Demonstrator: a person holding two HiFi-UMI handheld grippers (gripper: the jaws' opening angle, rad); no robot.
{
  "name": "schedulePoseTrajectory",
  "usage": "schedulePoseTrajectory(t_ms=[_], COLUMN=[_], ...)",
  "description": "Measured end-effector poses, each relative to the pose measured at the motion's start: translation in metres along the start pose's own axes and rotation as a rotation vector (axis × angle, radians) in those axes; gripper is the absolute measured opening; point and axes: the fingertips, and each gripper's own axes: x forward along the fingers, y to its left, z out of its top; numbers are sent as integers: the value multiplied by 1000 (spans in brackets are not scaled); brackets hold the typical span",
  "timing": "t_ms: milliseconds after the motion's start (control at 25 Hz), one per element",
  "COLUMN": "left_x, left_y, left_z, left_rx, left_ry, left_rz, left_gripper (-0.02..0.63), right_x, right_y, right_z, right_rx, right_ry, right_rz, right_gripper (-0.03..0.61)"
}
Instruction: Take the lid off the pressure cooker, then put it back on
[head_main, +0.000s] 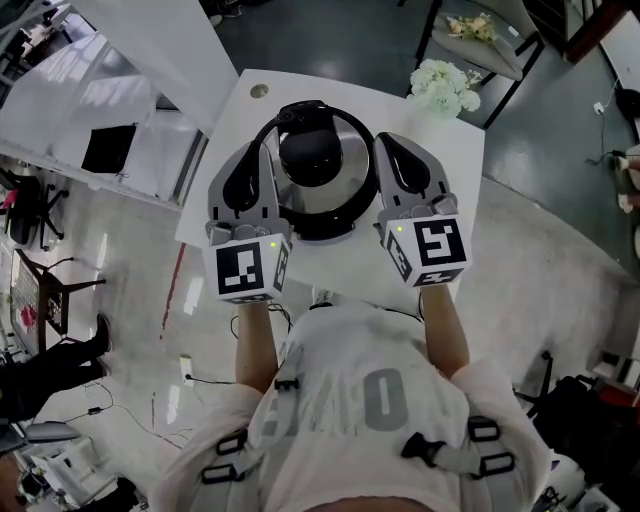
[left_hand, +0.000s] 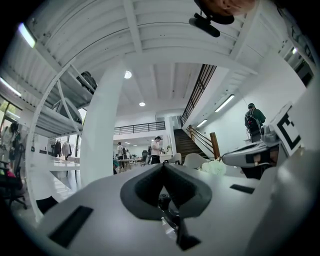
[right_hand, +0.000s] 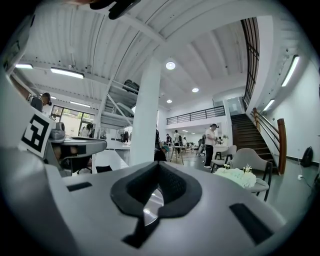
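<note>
A pressure cooker (head_main: 318, 175) with a shiny steel lid and a black top handle (head_main: 312, 150) stands on a small white table (head_main: 440, 160). My left gripper (head_main: 254, 150) lies along the cooker's left side, and my right gripper (head_main: 392, 142) lies along its right side. Both are level, with jaws closed together. In the left gripper view the padded jaws (left_hand: 163, 167) meet, and a dark lid fitting (left_hand: 164, 202) shows through the cut-out. In the right gripper view the jaws (right_hand: 158, 165) also meet, with shiny lid metal (right_hand: 149, 206) below. Nothing shows pinched between either pair.
White flowers (head_main: 445, 88) sit at the table's far right corner, and a chair (head_main: 480, 45) holding more flowers stands beyond. A white desk (head_main: 110, 90) is at the left. A white pillar (right_hand: 145, 115) and distant people fill the hall ahead.
</note>
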Motion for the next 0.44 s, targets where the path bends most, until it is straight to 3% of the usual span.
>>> schedulePoseTrajectory(t_ms=[440], left_x=[-4], left_y=[-3], left_z=[-6], left_rx=[13], left_ry=[22], left_rz=[-13], left_gripper=[18], right_x=[-4], right_y=[1], right_z=[-2], right_rx=[-5], right_ry=[5], right_rz=[-5], right_gripper=[9])
